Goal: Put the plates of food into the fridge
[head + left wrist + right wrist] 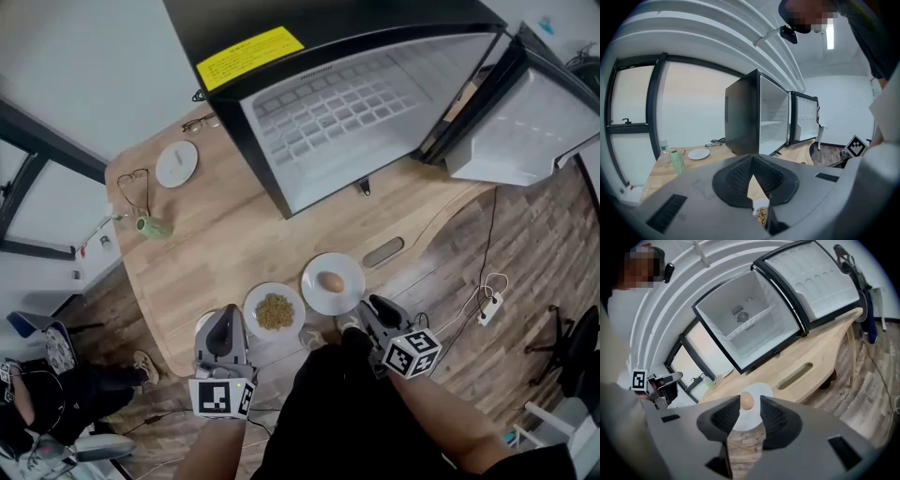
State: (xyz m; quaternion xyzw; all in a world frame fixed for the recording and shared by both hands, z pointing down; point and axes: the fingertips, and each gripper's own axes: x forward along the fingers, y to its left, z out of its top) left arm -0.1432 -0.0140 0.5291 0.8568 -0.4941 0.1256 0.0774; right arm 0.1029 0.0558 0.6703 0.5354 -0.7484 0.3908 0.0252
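- Task at start: 0 of 2 plates stored; fridge at 12 o'clock in head view, door swung wide toward 2 o'clock, inside bare as far as seen
- Near 6 o'clock edge of table: grain plate & egg plate, the latter at 2 o'clock of the former, close but apart
- At 7 o'clock, left gripper, just short of grain plate; tongs pinched together at tips, holding nothing
- At 5 o'clock, right gripper by egg plate rim; tongs part-open, egg lined up betw. them, no grip yet
- Remaining, by judgement: grab each plate, carry to 12 o'clock, set inside
- Head view alone: both food plates at once, plus spacing
- Right gripper view alone: fridge back wall w/ vent
- Left gripper view alone: window at 9 o'clock, fridge side-on
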